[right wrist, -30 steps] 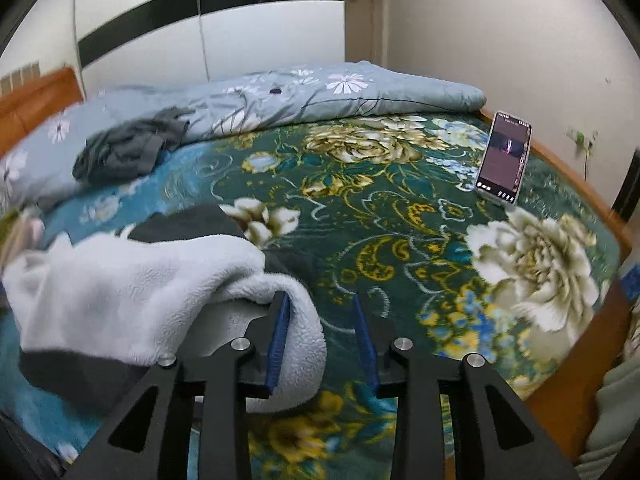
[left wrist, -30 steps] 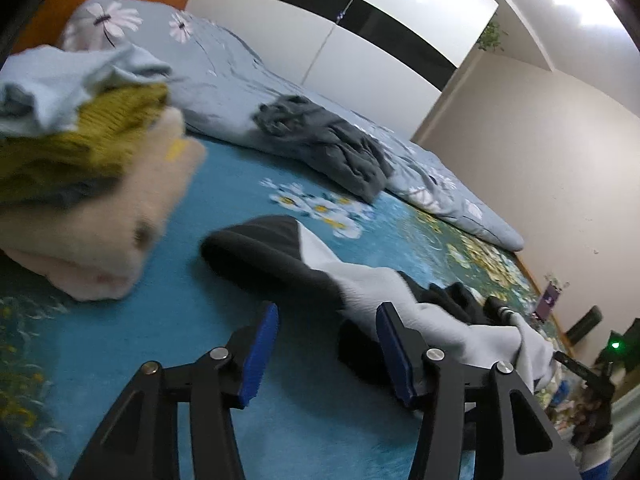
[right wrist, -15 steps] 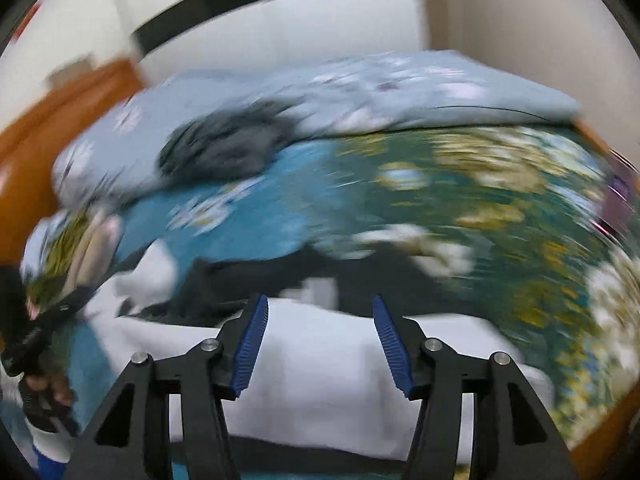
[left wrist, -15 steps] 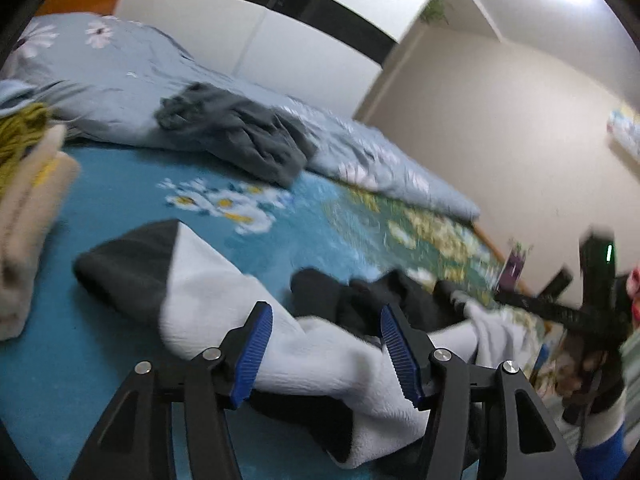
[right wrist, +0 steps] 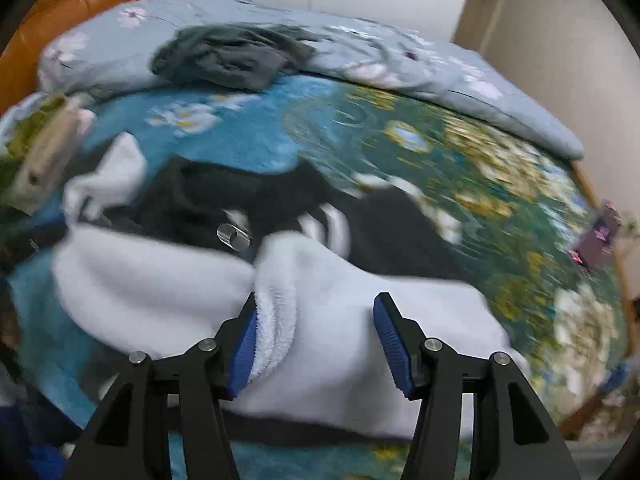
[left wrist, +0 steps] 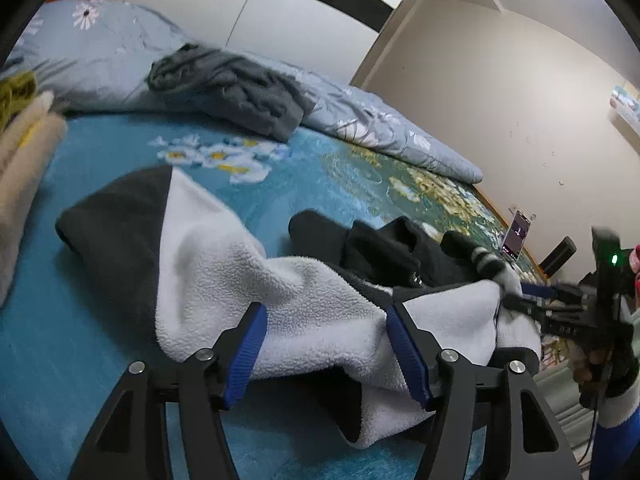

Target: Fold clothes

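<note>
A white-and-black fleece garment [left wrist: 280, 280] lies crumpled on the teal floral blanket [left wrist: 120, 148]. My left gripper [left wrist: 325, 312] hovers over its white part with the jaws opening; fleece lies between the fingers but the pads do not press it. In the right wrist view the same fleece [right wrist: 160, 280] fills the foreground. My right gripper [right wrist: 316, 304] is over its white edge with the jaws closing. A fold brushes the left pad [right wrist: 244, 340], and the right pad stands clear. The right gripper [left wrist: 520, 296] also shows at the garment's far end in the left wrist view.
A crumpled grey garment [left wrist: 236, 88] rests on the pale blue duvet [left wrist: 380, 128] at the back. A stack of folded clothes [left wrist: 24, 152] sits at the left. A phone [left wrist: 517, 236] stands propped at the bed's right edge, near the wall.
My left gripper moved from the bare blanket beside the black sleeve to over the white fleece, its jaws wider. My right gripper swept left along the fleece, and its narrow jaws spread apart.
</note>
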The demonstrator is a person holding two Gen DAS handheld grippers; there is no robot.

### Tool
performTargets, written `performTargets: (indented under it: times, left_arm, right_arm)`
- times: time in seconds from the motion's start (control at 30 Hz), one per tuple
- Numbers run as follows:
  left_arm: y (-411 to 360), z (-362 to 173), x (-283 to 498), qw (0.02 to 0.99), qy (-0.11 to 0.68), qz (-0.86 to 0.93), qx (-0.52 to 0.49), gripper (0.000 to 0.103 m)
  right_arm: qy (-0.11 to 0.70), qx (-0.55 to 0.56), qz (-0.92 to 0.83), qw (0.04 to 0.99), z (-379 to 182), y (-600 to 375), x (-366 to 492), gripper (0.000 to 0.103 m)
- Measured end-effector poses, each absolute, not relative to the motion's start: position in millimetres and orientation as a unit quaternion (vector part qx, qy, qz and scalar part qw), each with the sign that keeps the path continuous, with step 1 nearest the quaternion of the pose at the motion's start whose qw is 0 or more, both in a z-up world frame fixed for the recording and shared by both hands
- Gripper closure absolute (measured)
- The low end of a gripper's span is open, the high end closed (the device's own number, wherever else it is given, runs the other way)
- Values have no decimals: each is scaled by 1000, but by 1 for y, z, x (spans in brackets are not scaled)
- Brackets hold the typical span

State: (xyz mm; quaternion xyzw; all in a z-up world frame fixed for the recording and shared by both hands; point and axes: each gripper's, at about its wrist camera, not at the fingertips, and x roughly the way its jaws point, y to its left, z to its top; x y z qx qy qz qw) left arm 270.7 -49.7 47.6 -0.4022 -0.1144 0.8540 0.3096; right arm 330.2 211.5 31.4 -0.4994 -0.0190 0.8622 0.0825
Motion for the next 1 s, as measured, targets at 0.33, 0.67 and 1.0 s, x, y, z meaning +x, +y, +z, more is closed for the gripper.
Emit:
performTargets:
  times: [0.33,0.67,1.0]
  left_arm:
    - [-41,82,247,319,-111,864,-374,34]
    - [-67,68,239,280,-135,866,-391,33]
    - [-88,72,242,234,-140,878,-394,33]
  right_arm:
    - [84,-450,888,45,52,234,354,96]
    - [65,-405,888,206,106,351,385,98]
    - [53,-459,832,306,48,450,381,98]
